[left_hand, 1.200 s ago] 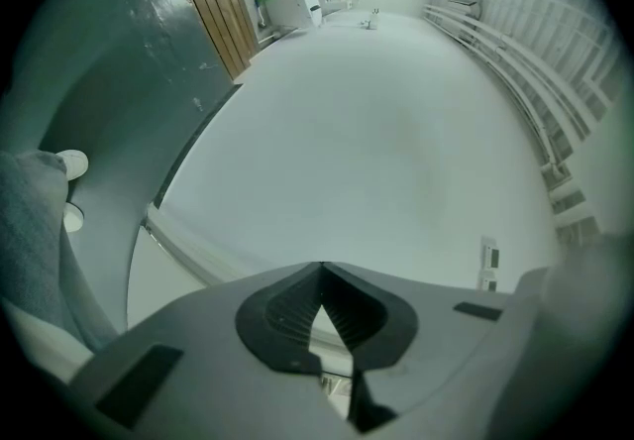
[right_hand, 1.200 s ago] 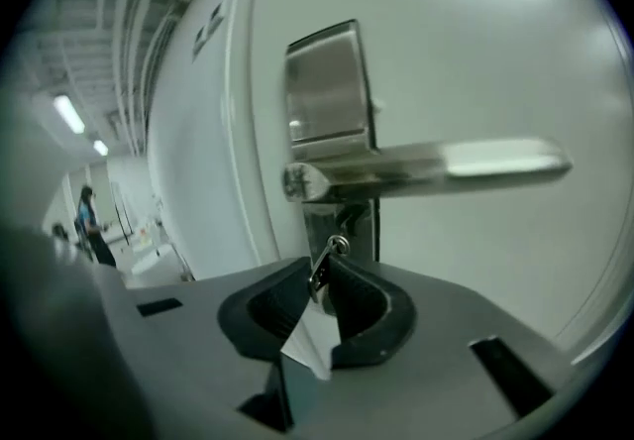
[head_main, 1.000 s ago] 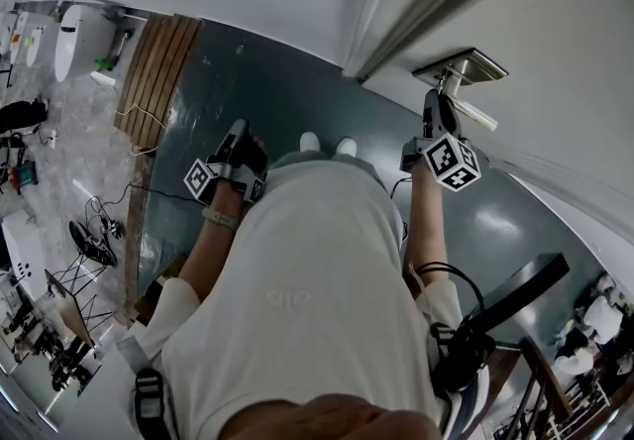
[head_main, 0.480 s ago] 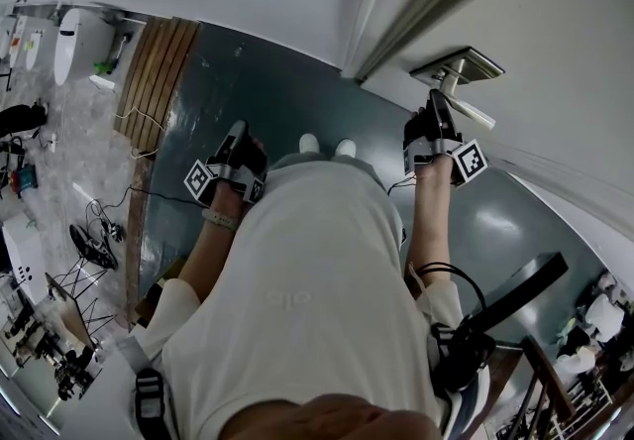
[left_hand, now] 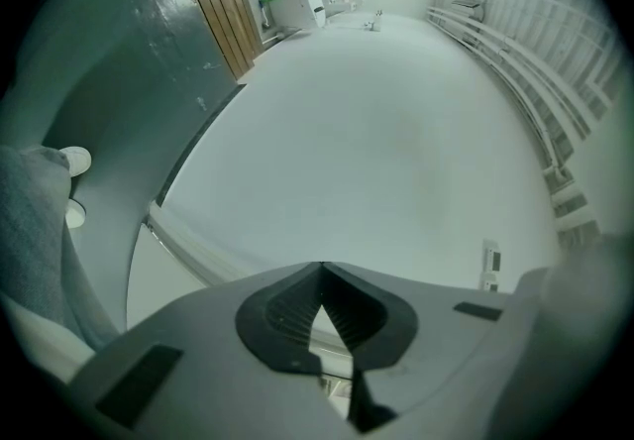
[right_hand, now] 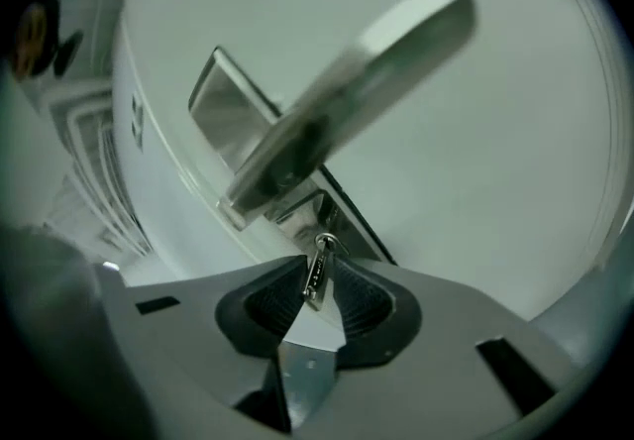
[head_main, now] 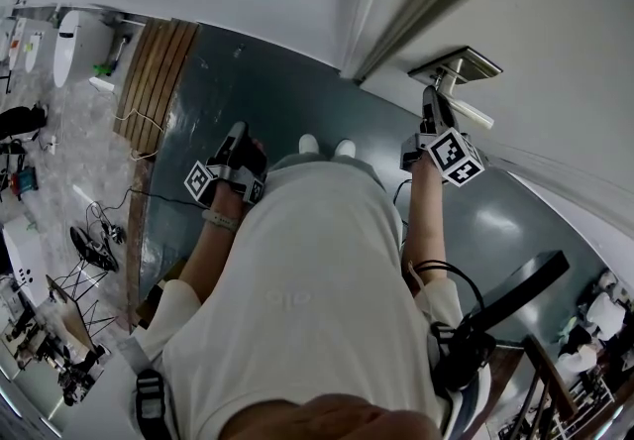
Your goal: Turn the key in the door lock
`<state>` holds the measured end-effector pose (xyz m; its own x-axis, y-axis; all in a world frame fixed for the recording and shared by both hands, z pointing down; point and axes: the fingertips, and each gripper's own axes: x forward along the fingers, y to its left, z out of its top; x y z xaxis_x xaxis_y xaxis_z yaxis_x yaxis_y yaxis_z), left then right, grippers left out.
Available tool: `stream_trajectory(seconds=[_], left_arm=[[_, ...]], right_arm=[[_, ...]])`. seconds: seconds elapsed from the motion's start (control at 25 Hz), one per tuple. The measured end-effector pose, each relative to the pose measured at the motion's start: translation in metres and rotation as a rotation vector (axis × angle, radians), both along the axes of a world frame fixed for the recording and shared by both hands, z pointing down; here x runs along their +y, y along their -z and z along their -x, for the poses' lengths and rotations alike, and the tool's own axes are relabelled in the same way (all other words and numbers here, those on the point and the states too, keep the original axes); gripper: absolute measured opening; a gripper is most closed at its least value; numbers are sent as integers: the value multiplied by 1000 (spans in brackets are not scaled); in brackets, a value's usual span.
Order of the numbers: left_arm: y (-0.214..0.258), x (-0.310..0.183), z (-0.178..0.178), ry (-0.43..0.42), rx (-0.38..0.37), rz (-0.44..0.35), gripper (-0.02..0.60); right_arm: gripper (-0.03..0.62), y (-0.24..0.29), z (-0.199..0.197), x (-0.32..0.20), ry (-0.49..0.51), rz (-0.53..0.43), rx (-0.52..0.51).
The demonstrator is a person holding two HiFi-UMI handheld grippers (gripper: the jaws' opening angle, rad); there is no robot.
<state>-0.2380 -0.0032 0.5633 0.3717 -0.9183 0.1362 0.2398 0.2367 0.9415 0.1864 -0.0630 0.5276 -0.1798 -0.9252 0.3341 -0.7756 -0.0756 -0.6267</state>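
Note:
A small silver key point(right_hand: 317, 270) sticks out of the lock in the metal plate point(right_hand: 230, 96), just under the lever handle point(right_hand: 369, 66) of the white door point(head_main: 555, 42). My right gripper point(right_hand: 317, 281) holds the key's head edge-on between its pad tips. Its jaws have just been opening a little, but both pads still lie against the key. In the head view the right gripper point(head_main: 433, 99) points up at the plate point(head_main: 462, 64) below the handle point(head_main: 469, 112). My left gripper point(head_main: 238, 134) hangs low over the floor, away from the door, shut on nothing.
The person stands close to the door on a dark grey-green floor point(head_main: 267, 81). A door frame point(head_main: 416, 12) runs up on the left of the lock. Wooden slats point(head_main: 158, 71) and cables point(head_main: 109, 210) lie far left.
The right gripper rolled to one side half a second ago and has rolled back to about where it stood a second ago. The left gripper has not moved.

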Motion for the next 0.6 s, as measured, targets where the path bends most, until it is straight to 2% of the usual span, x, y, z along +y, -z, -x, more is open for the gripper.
stream_trajectory(seconds=[0.04,0.12,0.24,0.32,0.52,0.6], left_arm=[[0,0,0,0,1,1,8],[1,0,0,0,3,1,8],[1,0,3,10,4,-1,8],[1,1,3,18,7,-1,8],[-2,-1,0,8,13,3,8],[-2,-1,-1,0,7,2,8]], right_arm=[[80,-2,-1,0,-2,28,88],[80,-7,-1,-1,-6,81,200],[60,-10,3,-2,-13,125,273],[55,-10,2,-1,-32,112,194],[54,-8,4,-1,-40,45,-169],[52,-7,4,0,-71,16,-355]])
